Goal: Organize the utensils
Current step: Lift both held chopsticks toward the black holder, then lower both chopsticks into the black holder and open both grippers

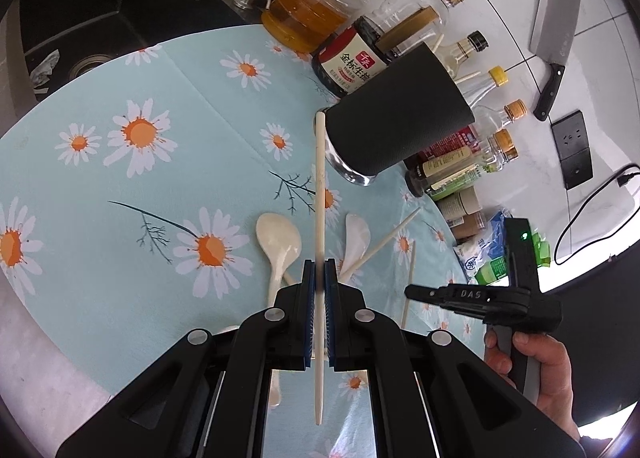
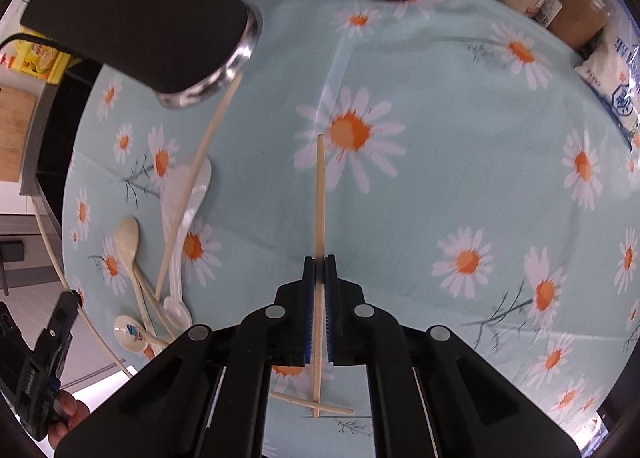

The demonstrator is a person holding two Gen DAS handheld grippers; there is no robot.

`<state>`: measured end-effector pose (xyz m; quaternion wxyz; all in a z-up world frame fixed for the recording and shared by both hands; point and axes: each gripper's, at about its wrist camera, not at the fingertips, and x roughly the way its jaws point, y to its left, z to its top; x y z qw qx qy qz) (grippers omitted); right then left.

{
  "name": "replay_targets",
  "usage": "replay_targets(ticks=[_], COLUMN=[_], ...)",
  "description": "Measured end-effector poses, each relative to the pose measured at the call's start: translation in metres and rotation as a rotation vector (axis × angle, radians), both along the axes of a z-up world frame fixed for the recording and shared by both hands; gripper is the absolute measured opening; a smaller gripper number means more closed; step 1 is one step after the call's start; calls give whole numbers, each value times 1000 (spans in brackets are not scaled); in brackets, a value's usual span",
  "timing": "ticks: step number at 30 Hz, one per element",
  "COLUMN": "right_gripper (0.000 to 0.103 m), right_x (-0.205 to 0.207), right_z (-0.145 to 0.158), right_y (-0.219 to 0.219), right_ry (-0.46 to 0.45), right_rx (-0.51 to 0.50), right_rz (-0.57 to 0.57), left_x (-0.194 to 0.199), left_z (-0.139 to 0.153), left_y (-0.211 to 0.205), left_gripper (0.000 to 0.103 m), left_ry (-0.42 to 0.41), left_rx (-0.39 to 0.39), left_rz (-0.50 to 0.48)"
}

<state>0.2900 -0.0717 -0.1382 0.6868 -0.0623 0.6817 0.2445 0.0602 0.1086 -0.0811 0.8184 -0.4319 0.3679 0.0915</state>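
Chopsticks: each tool pinches one, left tool (image 1: 319, 268), right tool (image 2: 319, 264) (cleaver (image 1: 554, 32) only in left view).

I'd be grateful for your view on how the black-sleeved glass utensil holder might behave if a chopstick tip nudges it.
The black-sleeved glass utensil holder looks thick-based, so probably heavy enough to resist a light nudge. Its glass base could slide on the daisy-print tablecloth. Being tall, it may tip if pushed near the rim.
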Motion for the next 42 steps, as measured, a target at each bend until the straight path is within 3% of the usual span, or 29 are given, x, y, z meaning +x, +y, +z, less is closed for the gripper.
replay_targets(ticks=[13, 22, 33, 42], right_gripper=[6, 6, 6, 6], right_x=[12, 1, -5, -7], right_z=[31, 69, 125, 174], right_y=[-43, -49, -26, 8], right_ry=[-125, -216, -338, -479], right_rx=[58, 138, 315, 535], right_rz=[-50, 21, 89, 210], left_x=[24, 41, 67, 99], left_z=[10, 31, 83, 119], left_y=[-26, -31, -34, -26], left_gripper=[4, 4, 4, 4], left_ry=[31, 6, -86, -161], left_rx=[42, 126, 327, 393], left_rz=[-43, -65, -72, -75])
